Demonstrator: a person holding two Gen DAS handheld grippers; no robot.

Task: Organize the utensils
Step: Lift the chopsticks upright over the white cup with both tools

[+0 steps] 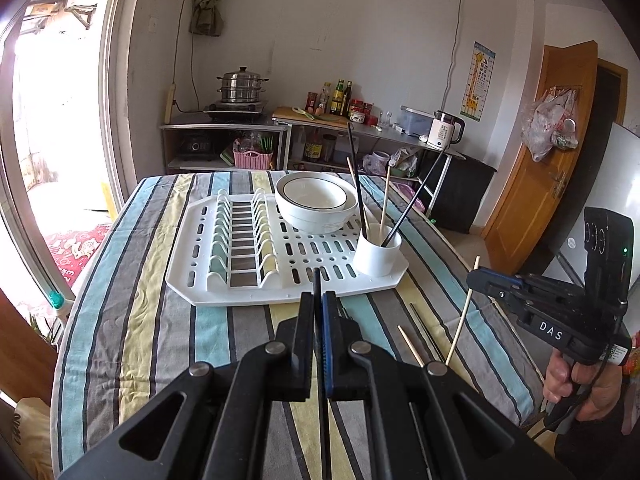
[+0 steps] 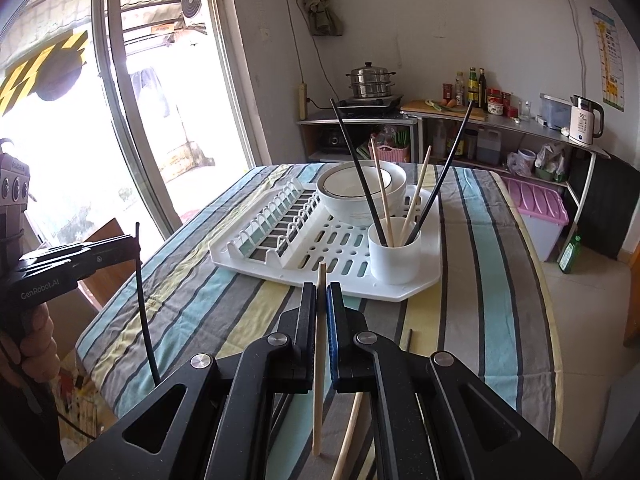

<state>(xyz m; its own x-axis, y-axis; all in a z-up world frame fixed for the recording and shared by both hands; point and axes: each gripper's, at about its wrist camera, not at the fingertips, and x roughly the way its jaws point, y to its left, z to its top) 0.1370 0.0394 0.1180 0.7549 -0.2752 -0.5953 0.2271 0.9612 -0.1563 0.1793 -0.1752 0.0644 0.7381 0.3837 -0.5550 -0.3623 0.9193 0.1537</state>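
My left gripper (image 1: 319,300) is shut on a black chopstick (image 1: 317,284) above the striped table; it also shows in the right wrist view (image 2: 136,246). My right gripper (image 2: 321,294) is shut on a wooden chopstick (image 2: 319,360); it shows at the right of the left wrist view (image 1: 474,280). A white cup (image 1: 377,255) on the white drying rack (image 1: 200,284) holds two black and two wooden chopsticks (image 2: 384,196). A wooden chopstick (image 1: 410,340) and a dark one (image 1: 426,332) lie on the cloth near the front right.
Stacked white bowls (image 1: 316,202) sit at the back of the rack, with plate slots (image 1: 244,240) on its left. The table has a striped cloth (image 1: 140,300). A shelf with pots and bottles (image 1: 340,98) stands behind. A pink-lidded bin (image 2: 540,208) is right of the table.
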